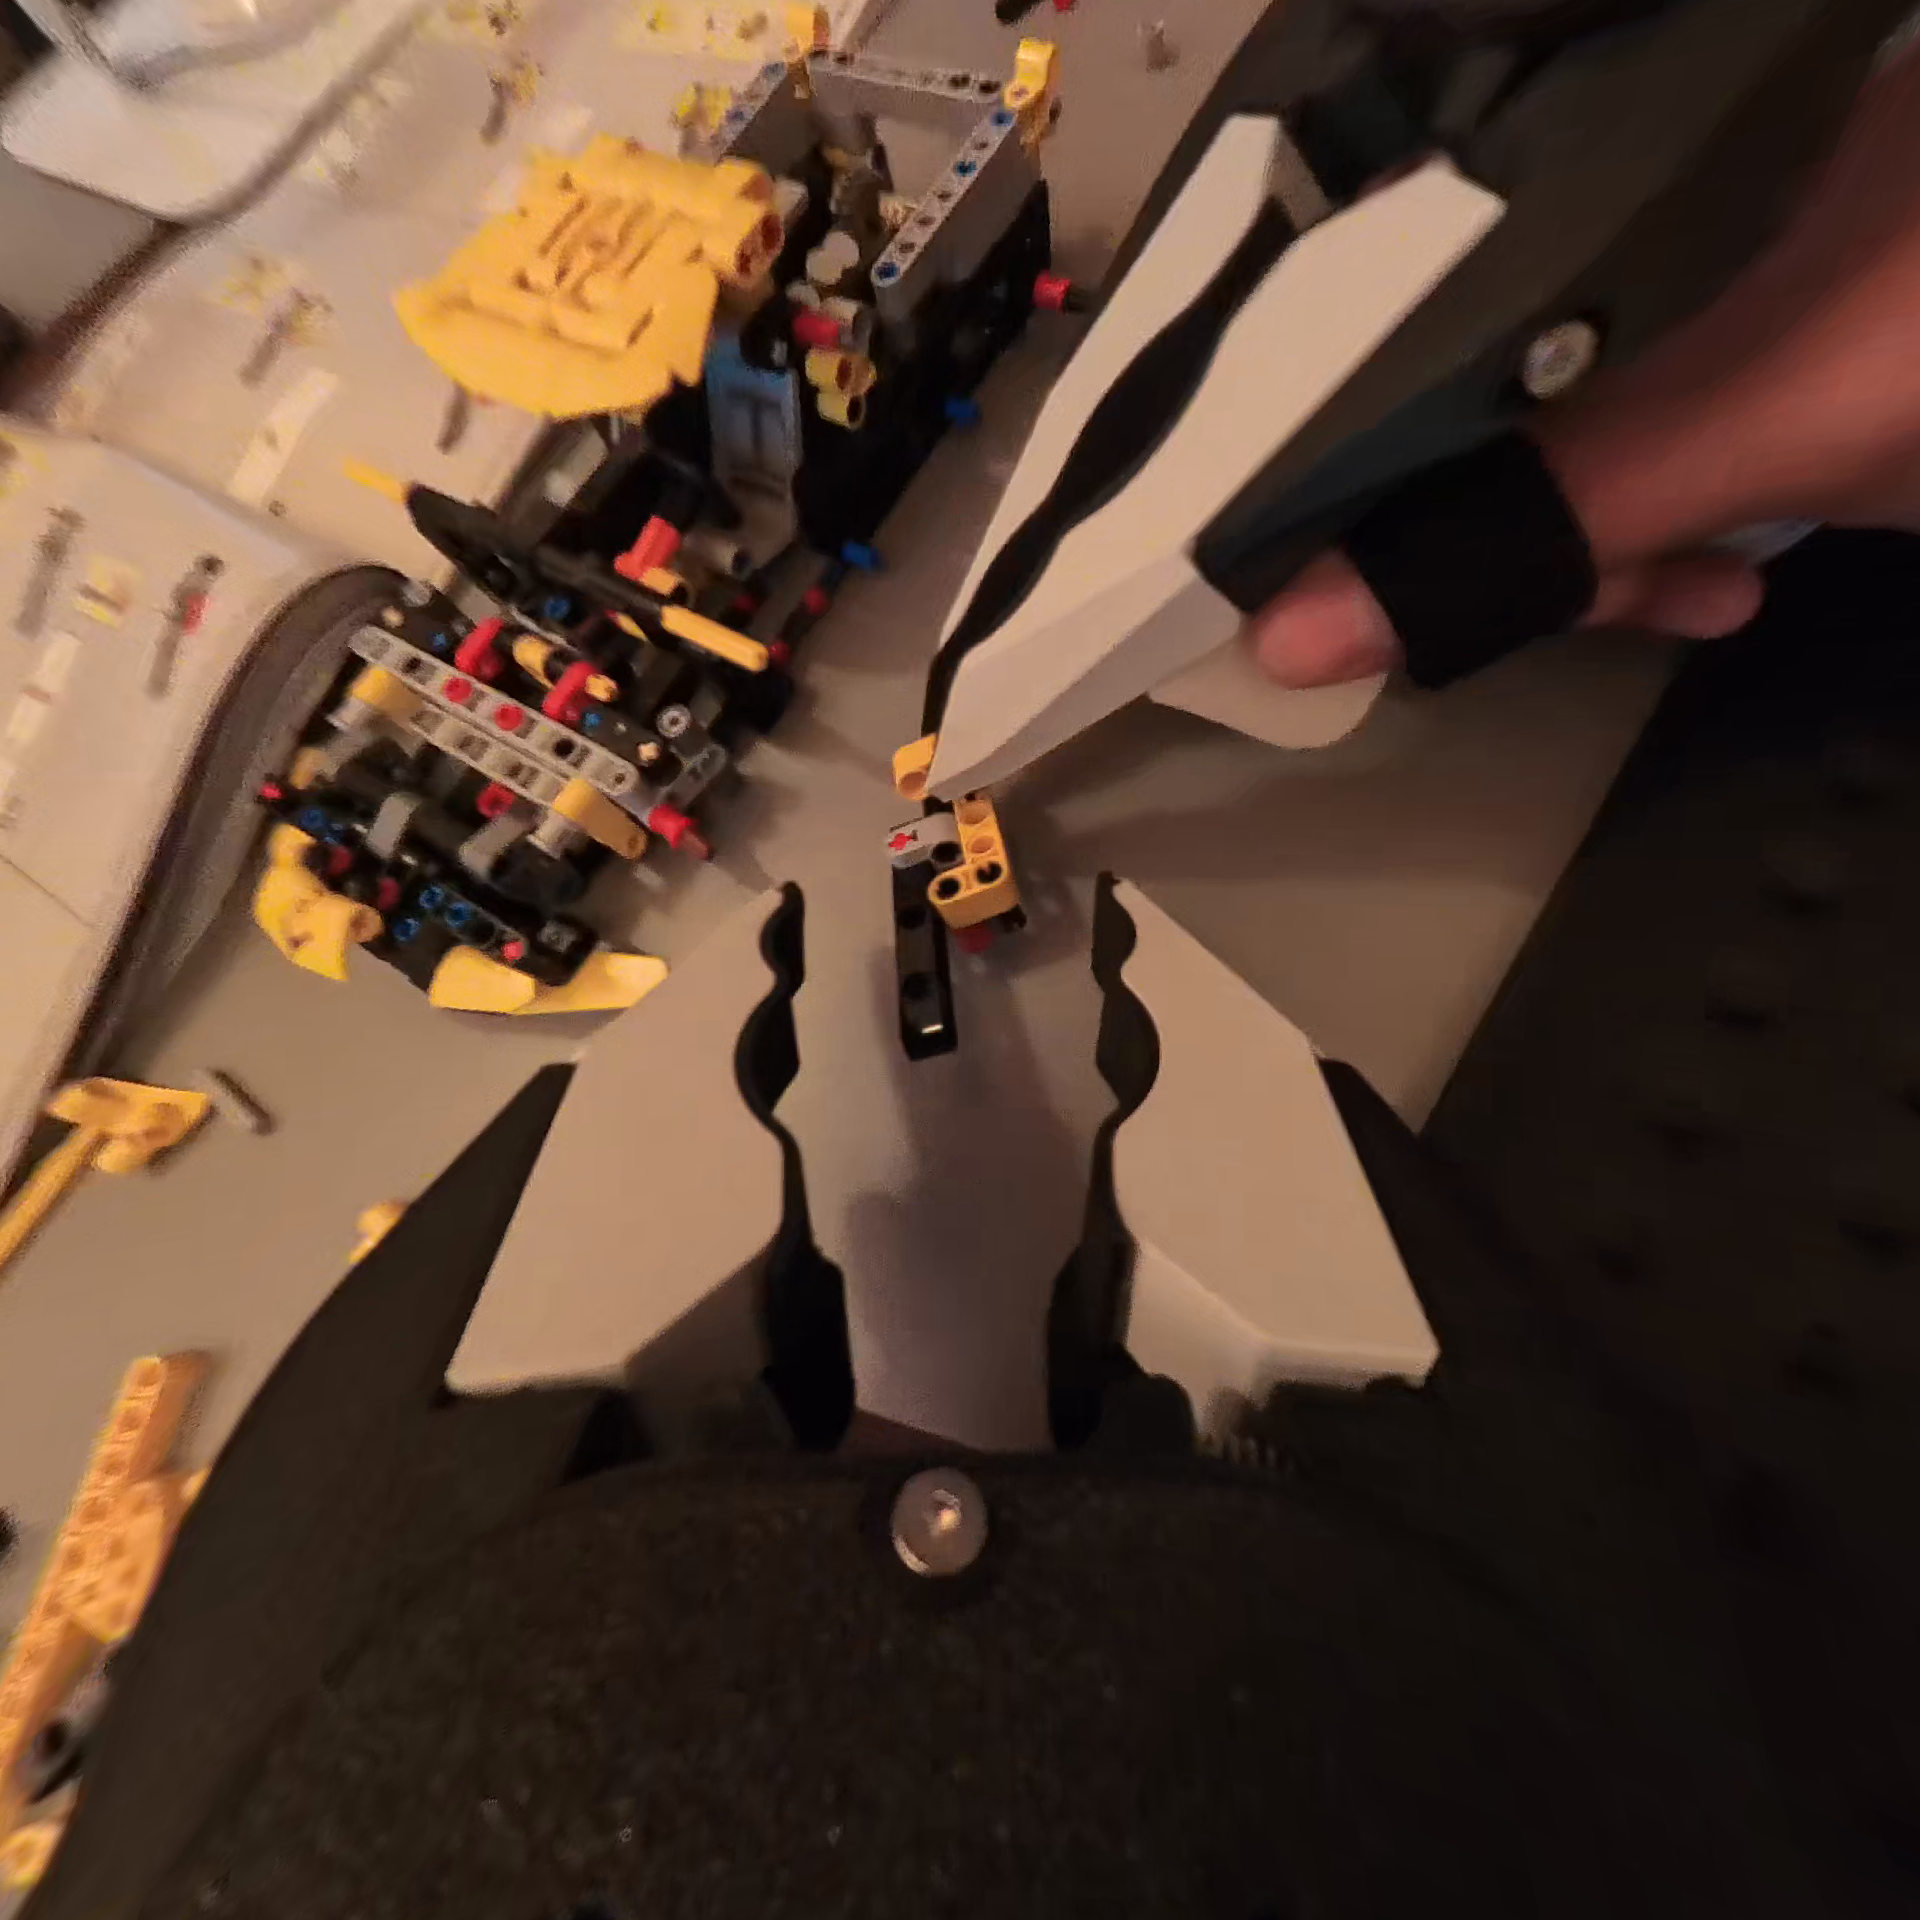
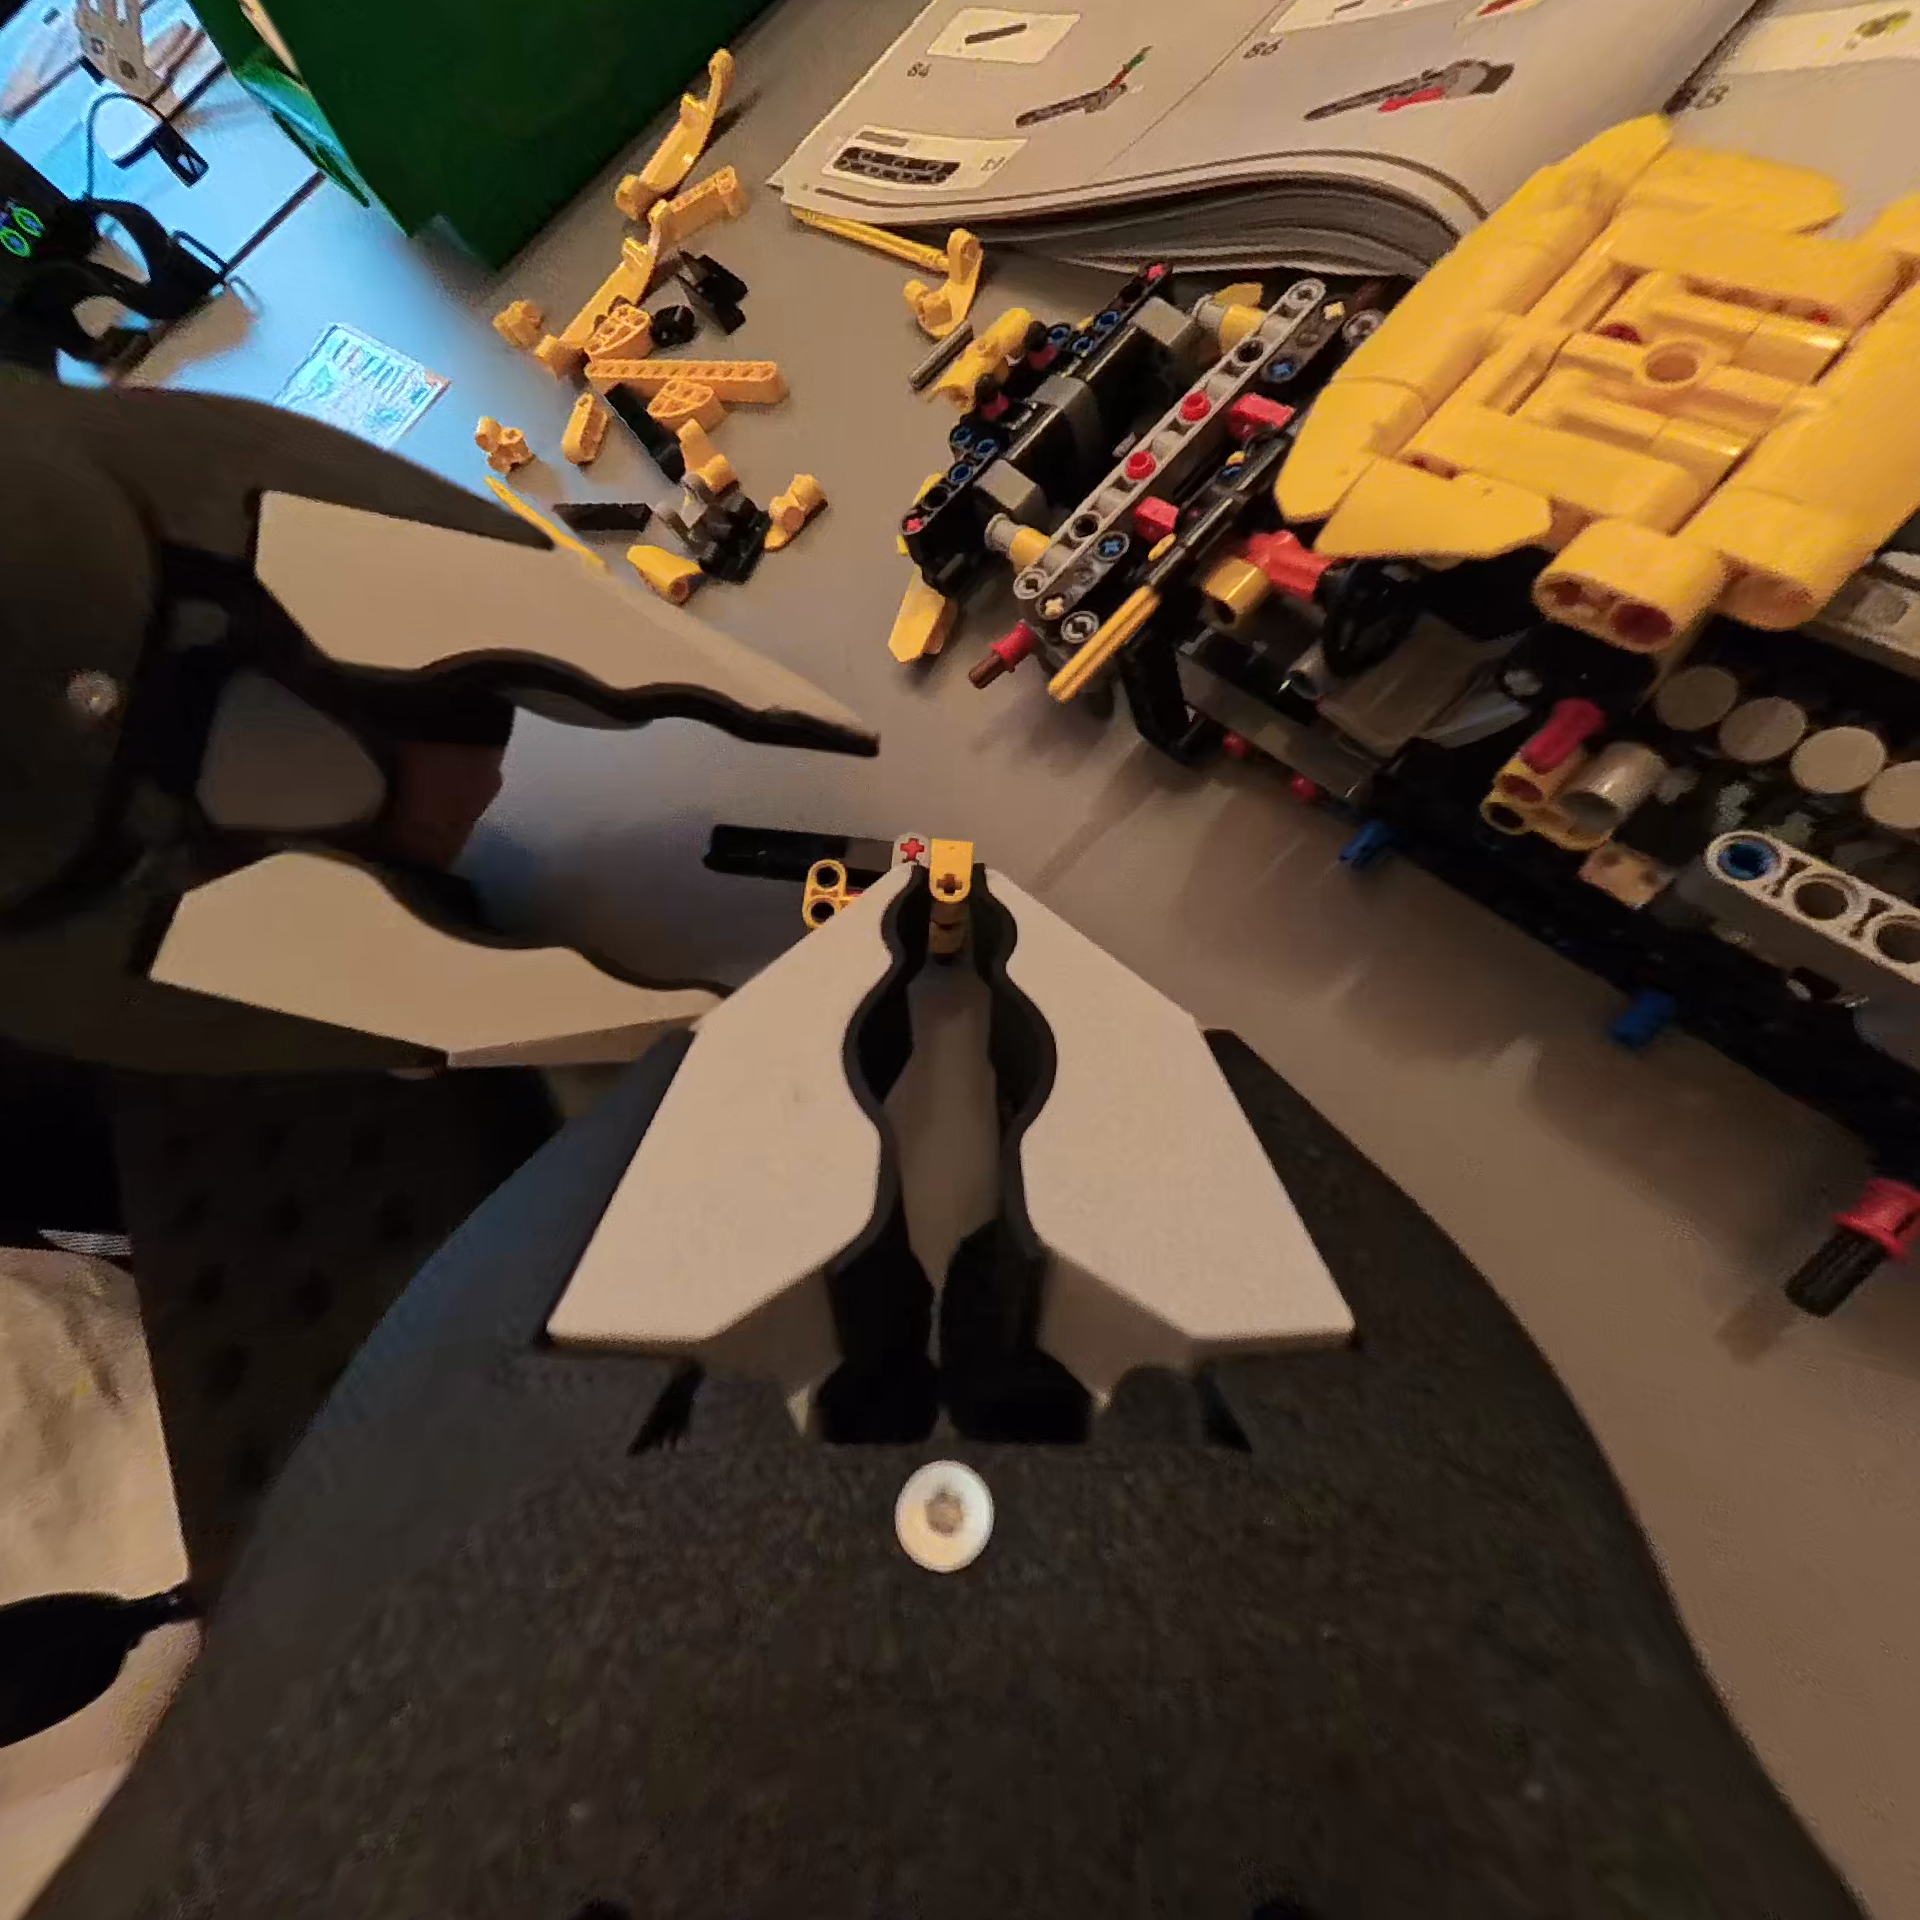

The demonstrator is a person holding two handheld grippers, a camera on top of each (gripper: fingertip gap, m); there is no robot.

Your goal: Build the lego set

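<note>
Right gripper: fingers pinched onto a small yellow connector, held at the very tips. Grey, faceted fingers with black wavy inner pads; grainy black body with a silver screw.

The connector touches a small sub-assembly lying on the grey table: a black beam, a yellow L-shaped piece with round holes, a pale piece with a red cross-axle end. In the left wrist view the right gripper comes down onto the sub-assembly's far end, connector at its tip; a gloved hand grips it.

Left gripper: jaws wide apart, holding nothing. The sub-assembly lies between and just ahead of its fingertips; the black beam points back into the gap. From the right wrist view the left gripper sits left of the sub-assembly, fingers spread.

Beyond the sub-assembly, the large model: black and grey studless beams, red and blue pins, smooth curved yellow panels on top, a row of pale discs along its side. It is well apart from the sub-assembly.

Past the model, an open instruction booklet, pages fanned. Left of the model, a scatter of loose parts, mostly yellow curved and holed pieces, some black. Farther off, a green box.
</note>
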